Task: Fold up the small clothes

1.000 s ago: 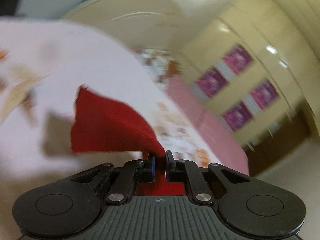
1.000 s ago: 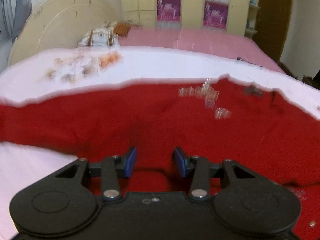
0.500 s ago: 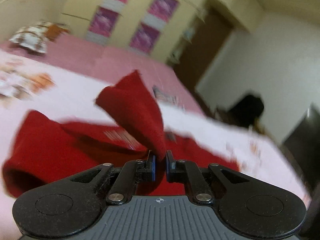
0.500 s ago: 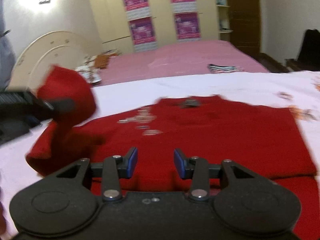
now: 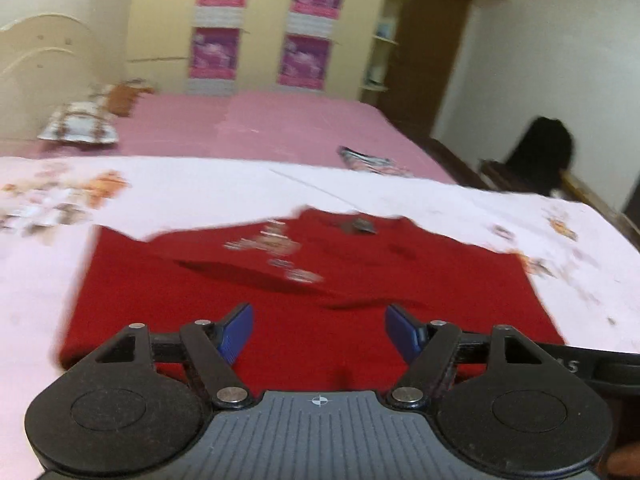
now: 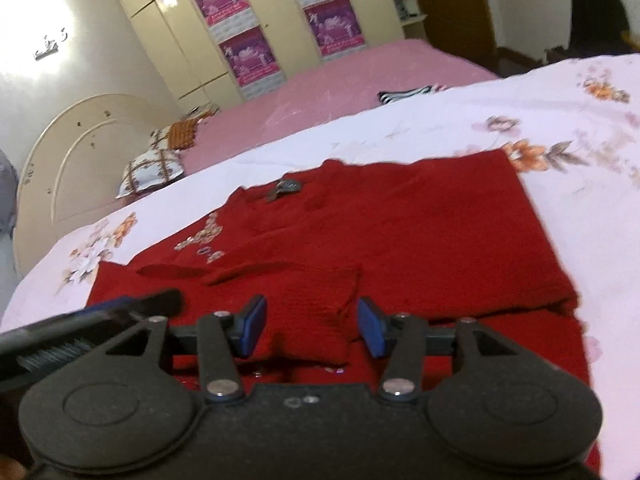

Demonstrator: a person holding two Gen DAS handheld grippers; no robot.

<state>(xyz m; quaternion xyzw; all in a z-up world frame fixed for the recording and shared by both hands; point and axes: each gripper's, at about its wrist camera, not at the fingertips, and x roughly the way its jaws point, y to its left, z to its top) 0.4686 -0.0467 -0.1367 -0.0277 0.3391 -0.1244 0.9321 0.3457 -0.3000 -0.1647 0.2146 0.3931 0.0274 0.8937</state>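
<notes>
A red sweater [image 5: 304, 304] lies on a white floral sheet [image 5: 200, 192], with its sleeves folded in over the body. It also shows in the right wrist view [image 6: 420, 240], with a silver decoration [image 6: 200, 240] near the neck. My left gripper [image 5: 320, 332] is open and empty, just above the sweater's near edge. My right gripper [image 6: 310, 328] is open and empty, over a folded sleeve end [image 6: 312, 312]. The other gripper's black body [image 6: 80, 328] shows at the left in the right wrist view.
A pink bed surface [image 5: 260, 128] lies beyond the sheet, with patterned pillows [image 5: 80, 128] at the far left and a striped item [image 5: 372, 160]. A cream headboard [image 6: 80, 148], a wardrobe with purple posters [image 5: 264, 28] and a dark chair [image 5: 540, 152] stand around.
My left gripper held a red sleeve, swung it across onto the sweater and opened, letting it go. The right gripper stayed open and shifted over the sweater's lower part.
</notes>
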